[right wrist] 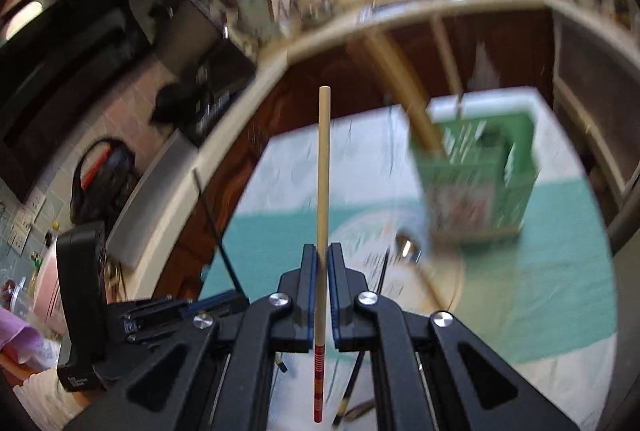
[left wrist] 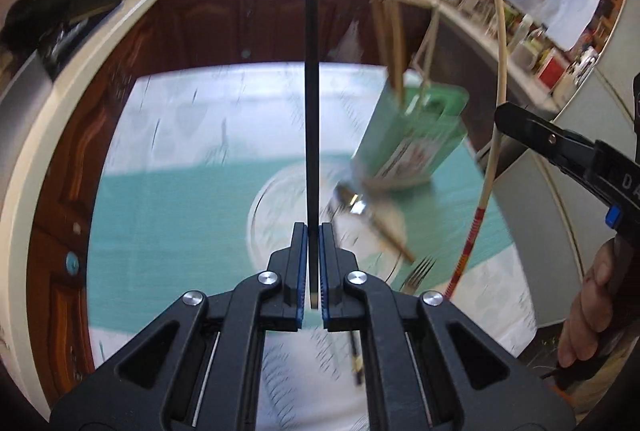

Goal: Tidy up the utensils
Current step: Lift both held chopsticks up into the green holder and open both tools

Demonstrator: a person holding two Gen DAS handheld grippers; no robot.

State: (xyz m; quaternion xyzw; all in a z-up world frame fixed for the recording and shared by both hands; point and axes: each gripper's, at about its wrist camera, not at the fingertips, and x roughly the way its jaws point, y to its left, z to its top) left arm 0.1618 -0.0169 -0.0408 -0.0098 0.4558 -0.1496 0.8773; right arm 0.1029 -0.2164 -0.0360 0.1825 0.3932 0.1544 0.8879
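Black chopstick (left wrist: 311, 111) stands clamped in the left hand-held gripper (left wrist: 314, 267), jutting past its fingertips. The right hand-held gripper (right wrist: 323, 295) pinches a pale wooden chopstick (right wrist: 323, 167) the same way, left of the green utensil holder (right wrist: 480, 171).

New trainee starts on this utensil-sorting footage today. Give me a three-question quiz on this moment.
1. True or false: the left gripper is shut on a black chopstick.
2. The right gripper holds: A) a metal fork B) a pale wooden chopstick with a red-banded end C) nothing.
3. Which container on the teal placemat already has wooden utensils standing in it?

Key: 1 true; 2 B; 3 the green holder.
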